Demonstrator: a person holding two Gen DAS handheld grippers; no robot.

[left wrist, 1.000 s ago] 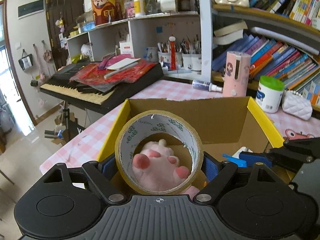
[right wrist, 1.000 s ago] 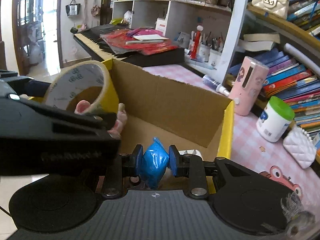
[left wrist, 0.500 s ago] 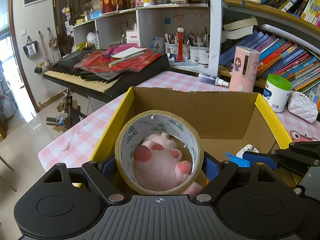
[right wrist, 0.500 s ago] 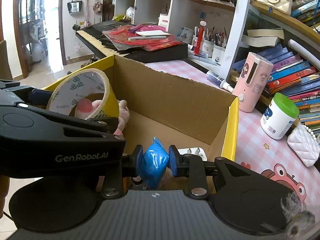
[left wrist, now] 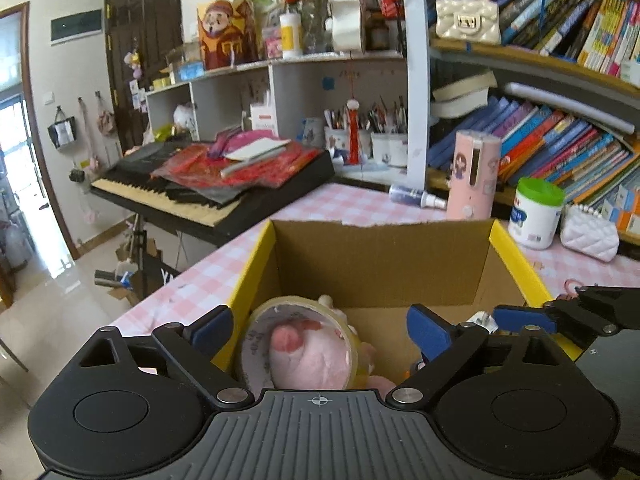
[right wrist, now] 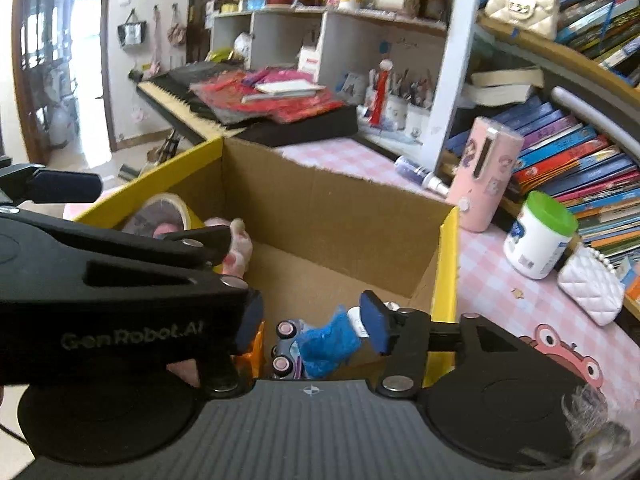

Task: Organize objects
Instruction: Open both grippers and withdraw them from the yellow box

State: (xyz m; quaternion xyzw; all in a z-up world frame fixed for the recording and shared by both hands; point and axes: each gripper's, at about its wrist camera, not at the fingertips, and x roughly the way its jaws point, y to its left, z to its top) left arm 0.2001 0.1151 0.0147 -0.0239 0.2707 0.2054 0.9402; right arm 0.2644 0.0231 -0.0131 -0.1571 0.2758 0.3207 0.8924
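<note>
Two blue-padded fingers of the left gripper [left wrist: 319, 330] stand wide apart at the bottom of the left wrist view; its jaws have just been opening, and one tape roll [left wrist: 298, 344] lies free below them, touching neither pad. That roll sits in the lower left corner of one cardboard box [left wrist: 380, 264] with yellow flaps, ringed around one pink plush toy [left wrist: 308, 364]. Behind the box, in the right half of the frame, stand one pink cylinder [left wrist: 474, 174], one green-lidded jar [left wrist: 536, 212] and one white quilted purse [left wrist: 588, 232] (a second, cream purse [left wrist: 468, 20] sits on the upper shelf).

From the right wrist view, the right gripper [right wrist: 312, 328] has also just been opening: its two pads stand parted, and one crumpled blue wrapper [right wrist: 326, 342] lies loose between them on the box's contents, beside one small toy car [right wrist: 286, 348] with two pink wheels showing. At left centre, the tape roll [right wrist: 166, 214] rests against the box's yellow wall [right wrist: 448, 264].
</note>
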